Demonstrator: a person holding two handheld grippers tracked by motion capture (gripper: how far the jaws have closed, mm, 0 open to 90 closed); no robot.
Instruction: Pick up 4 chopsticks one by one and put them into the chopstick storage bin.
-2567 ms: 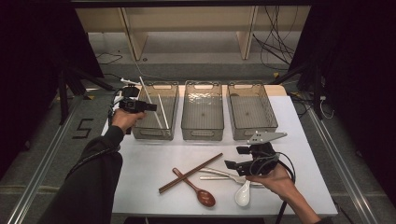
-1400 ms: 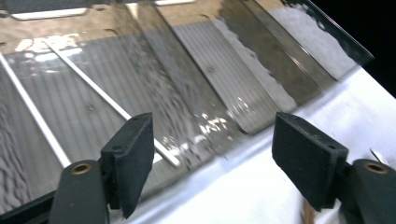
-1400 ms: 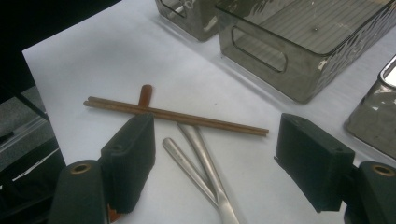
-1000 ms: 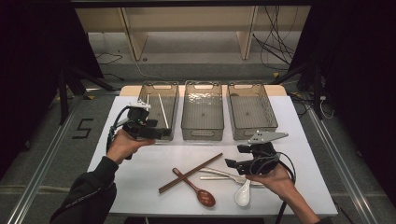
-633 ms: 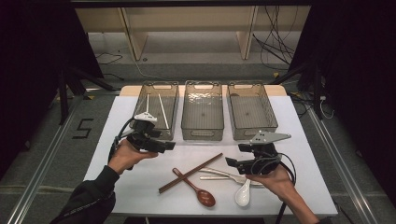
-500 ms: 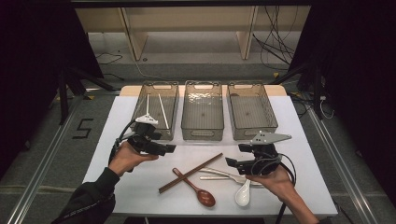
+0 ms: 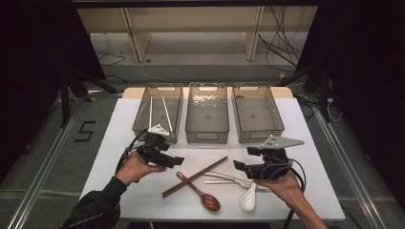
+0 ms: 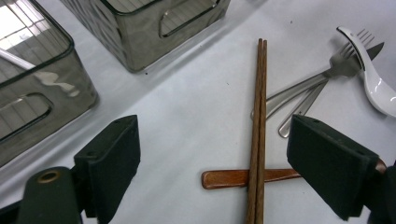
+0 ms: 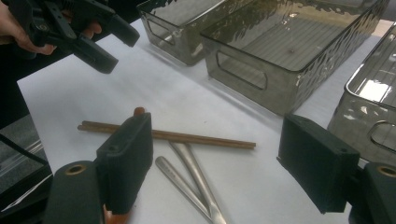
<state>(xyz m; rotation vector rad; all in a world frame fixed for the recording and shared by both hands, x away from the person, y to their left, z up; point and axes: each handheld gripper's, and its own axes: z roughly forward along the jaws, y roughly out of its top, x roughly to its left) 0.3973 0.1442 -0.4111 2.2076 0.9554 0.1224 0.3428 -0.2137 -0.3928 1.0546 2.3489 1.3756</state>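
Observation:
A pair of brown chopsticks [image 7: 195, 176] lies slantwise on the white table [image 7: 119, 143], across the handle of a brown wooden spoon [image 7: 200, 193]. My left gripper [image 7: 173, 156] hovers open just left of them. In the left gripper view its jaws stand wide apart [image 8: 222, 168] with the chopsticks [image 8: 258, 116] and the spoon handle [image 8: 233, 178] between them. My right gripper [image 7: 238, 165] is open on the right, over a metal fork and knife [image 7: 224, 179] and beside a white spoon [image 7: 248, 198]. Its own view has the jaws wide [image 9: 222, 161] around the chopsticks [image 9: 187, 136] and metal handles [image 9: 191, 177].
Three smoky clear bins stand in a row at the back: the left bin [image 7: 141, 114] holds two white chopsticks [image 7: 166, 107], the middle bin [image 7: 207, 136] and right bin [image 7: 257, 136] look empty. In the right gripper view the left gripper [image 9: 93, 42] hangs at upper left.
My left gripper has come back from over the left bin, down and toward the brown chopsticks, empty and open. The right gripper has stayed put.

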